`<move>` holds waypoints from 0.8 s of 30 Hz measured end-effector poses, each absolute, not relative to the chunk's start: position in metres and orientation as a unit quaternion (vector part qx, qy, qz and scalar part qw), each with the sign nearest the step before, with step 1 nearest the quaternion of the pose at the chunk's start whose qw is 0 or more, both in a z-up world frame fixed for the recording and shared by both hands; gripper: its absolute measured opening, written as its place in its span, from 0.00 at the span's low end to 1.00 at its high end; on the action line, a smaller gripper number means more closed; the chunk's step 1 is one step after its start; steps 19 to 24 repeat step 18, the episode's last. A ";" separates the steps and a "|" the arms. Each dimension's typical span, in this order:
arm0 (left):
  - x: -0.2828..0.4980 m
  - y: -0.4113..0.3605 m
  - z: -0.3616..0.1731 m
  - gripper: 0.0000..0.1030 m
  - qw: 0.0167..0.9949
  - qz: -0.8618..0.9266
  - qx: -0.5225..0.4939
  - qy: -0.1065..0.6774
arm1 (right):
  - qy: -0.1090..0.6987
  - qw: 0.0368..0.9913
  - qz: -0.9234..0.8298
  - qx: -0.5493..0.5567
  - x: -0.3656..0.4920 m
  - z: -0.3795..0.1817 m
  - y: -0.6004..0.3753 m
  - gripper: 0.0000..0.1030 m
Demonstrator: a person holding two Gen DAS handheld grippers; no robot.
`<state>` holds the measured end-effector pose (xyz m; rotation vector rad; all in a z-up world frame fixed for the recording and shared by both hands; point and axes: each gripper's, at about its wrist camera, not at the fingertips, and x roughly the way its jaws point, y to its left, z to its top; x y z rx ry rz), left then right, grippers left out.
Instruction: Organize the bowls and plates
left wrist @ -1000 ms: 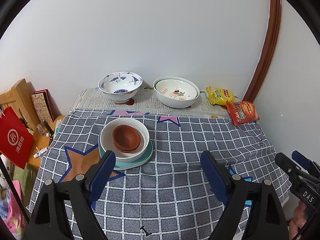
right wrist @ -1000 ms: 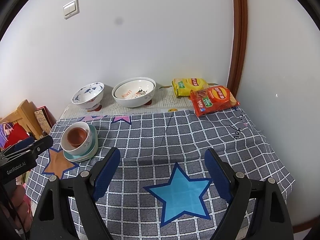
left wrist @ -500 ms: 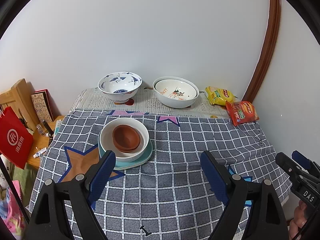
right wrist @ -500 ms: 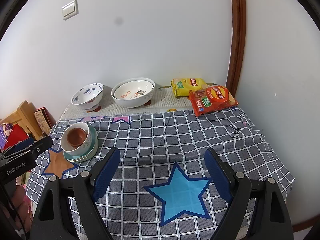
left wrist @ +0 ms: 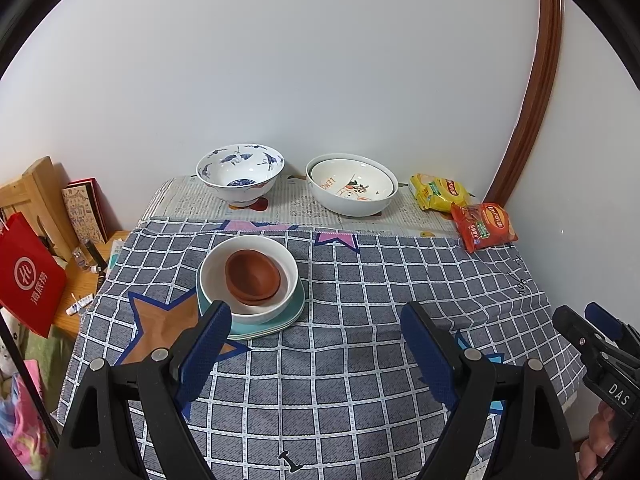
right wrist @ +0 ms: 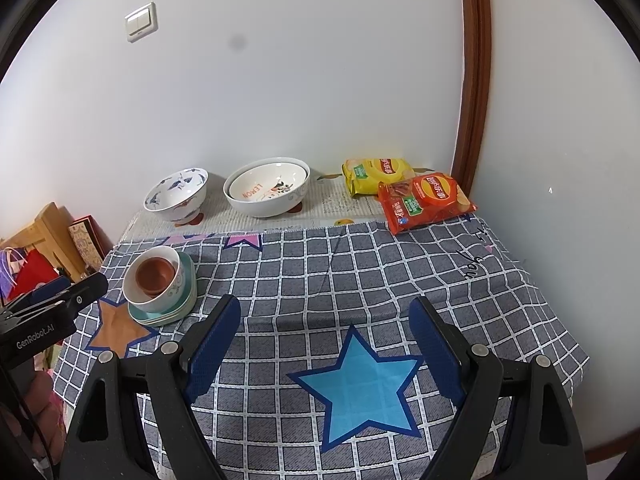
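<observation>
Holding both tools above the near edge of the checked tablecloth (left wrist: 360, 280), I have nothing between either pair of fingers. My left gripper (left wrist: 316, 344) stands wide apart and empty, tilted down at the cloth. Just past its left finger (left wrist: 206, 344) sits the stack: brown bowls (left wrist: 252, 276) nested inside a white bowl (left wrist: 248, 308), which rests on teal plates (left wrist: 288, 320). The finger's tip overlaps the plates' near rim in the left wrist view, but I cannot tell whether it touches them.

My right gripper (right wrist: 324, 332) is likewise spread wide with nothing in it, above a blue star (right wrist: 356, 388) printed on the cloth. From the right wrist view the stack lies off to the left, well apart from the fingers.

At the far side, on newspaper (left wrist: 296, 208) against the wall, stand a blue-patterned bowl (left wrist: 240, 172) and, to its right, a large white bowl (left wrist: 352, 188) holding a smaller bowl with "LEMON" lettering inside it. Both are well beyond either tool. Right of them lie a yellow snack bag (right wrist: 376, 172) and a red snack bag (right wrist: 424, 200), the red one overlapping the cloth's edge.
</observation>
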<state>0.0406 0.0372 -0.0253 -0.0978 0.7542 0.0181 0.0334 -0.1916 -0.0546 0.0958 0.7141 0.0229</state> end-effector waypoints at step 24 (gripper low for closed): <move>0.041 0.036 -0.025 0.83 0.928 0.009 -0.048 0.368 | 0.354 0.934 0.008 0.046 0.035 -0.056 -0.191 0.83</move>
